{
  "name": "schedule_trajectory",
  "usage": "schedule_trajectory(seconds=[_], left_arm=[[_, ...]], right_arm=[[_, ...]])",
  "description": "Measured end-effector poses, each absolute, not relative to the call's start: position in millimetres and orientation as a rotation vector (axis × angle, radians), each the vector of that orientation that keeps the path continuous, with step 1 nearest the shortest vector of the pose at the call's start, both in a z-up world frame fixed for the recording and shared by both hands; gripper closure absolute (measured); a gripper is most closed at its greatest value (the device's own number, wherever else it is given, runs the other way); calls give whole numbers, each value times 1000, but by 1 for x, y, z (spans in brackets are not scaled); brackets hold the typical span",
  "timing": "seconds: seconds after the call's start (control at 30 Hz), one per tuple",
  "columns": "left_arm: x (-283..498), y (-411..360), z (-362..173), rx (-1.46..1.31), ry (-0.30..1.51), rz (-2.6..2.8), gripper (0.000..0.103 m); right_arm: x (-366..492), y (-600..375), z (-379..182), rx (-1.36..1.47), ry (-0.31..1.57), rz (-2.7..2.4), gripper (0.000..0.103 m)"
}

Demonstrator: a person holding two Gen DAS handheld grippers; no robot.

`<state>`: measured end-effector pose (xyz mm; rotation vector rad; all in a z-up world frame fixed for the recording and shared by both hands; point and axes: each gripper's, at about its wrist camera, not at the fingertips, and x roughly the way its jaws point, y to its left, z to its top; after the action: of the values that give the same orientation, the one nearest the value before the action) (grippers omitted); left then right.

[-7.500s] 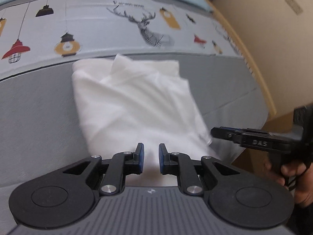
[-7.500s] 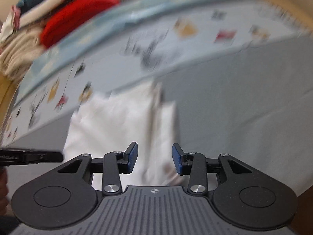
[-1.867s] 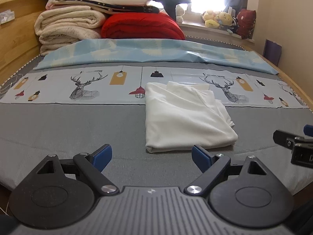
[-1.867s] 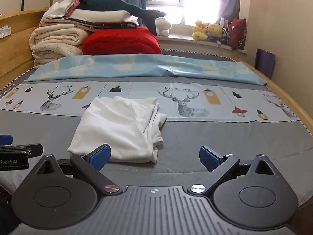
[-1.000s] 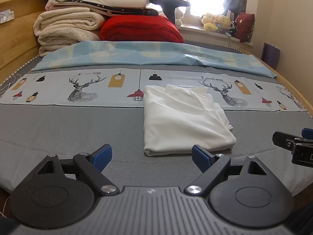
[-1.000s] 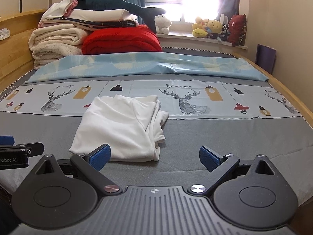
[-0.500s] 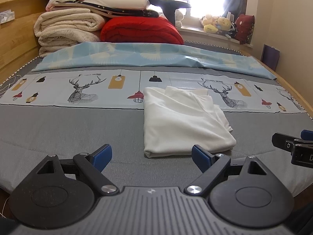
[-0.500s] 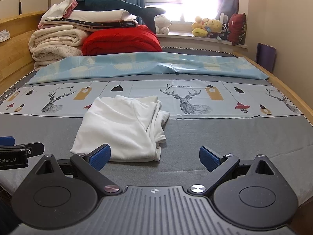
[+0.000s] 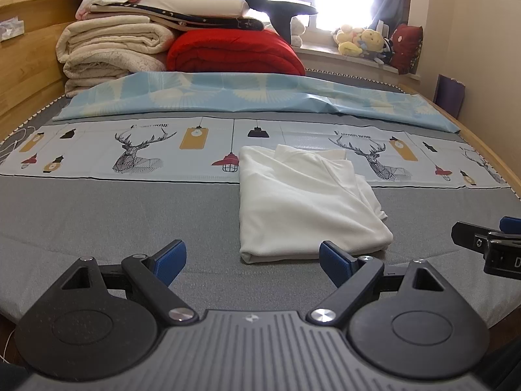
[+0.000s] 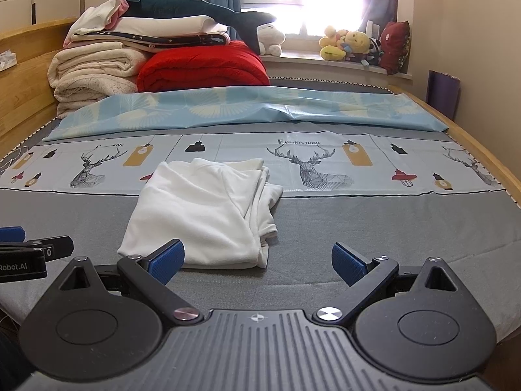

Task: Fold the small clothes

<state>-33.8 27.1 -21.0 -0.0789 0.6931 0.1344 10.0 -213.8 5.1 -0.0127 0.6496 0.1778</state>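
Note:
A white garment (image 9: 302,202) lies folded into a rectangle on the grey bed sheet (image 9: 114,215). It also shows in the right wrist view (image 10: 205,211), its layered edges on the right side. My left gripper (image 9: 252,262) is open and empty, held back near the bed's front edge, apart from the garment. My right gripper (image 10: 257,260) is open and empty, also near the front edge, to the right of the garment. Each gripper's tip shows at the edge of the other's view.
A patterned cloth with deer and lamps (image 9: 146,150) and a light blue sheet (image 9: 228,94) lie beyond the garment. Stacked blankets (image 9: 110,49) and a red quilt (image 9: 234,52) sit at the head. Wooden bed rails (image 10: 482,150) run along both sides.
Both grippers have let go of the garment, opened wide and pulled back to the bed's front edge. Over the last second they have barely moved.

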Motion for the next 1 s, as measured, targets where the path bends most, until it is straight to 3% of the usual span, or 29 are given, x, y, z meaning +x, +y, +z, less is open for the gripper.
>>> schedule_trajectory(seconds=[1.0], left_arm=[[-34,28,-21,-84,693,135,11]], right_arm=[[9,-212,2,-18,655,188,6]])
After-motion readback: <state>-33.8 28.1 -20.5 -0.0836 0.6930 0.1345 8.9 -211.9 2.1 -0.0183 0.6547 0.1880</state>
